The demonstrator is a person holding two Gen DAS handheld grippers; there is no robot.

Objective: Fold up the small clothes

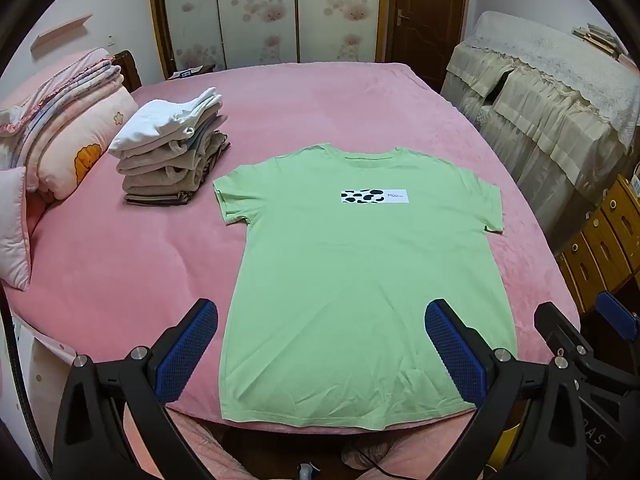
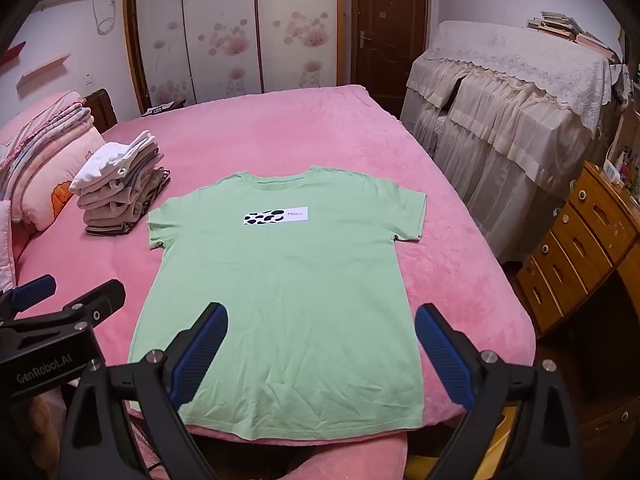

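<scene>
I am holding both claws (image 1: 321, 344) (image 2: 321, 350) wide open over the soft, floppy shirt (image 1: 360, 280); its bottom corners look best to grab.

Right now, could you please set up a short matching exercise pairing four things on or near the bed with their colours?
Things:
1. T-shirt
2. Bed cover
3. Top garment of the folded stack
4. Pads of the left tool

Colours:
A. blue
B. pink
C. light green
D. white

Pairs: 1-C, 2-B, 3-D, 4-A
</scene>
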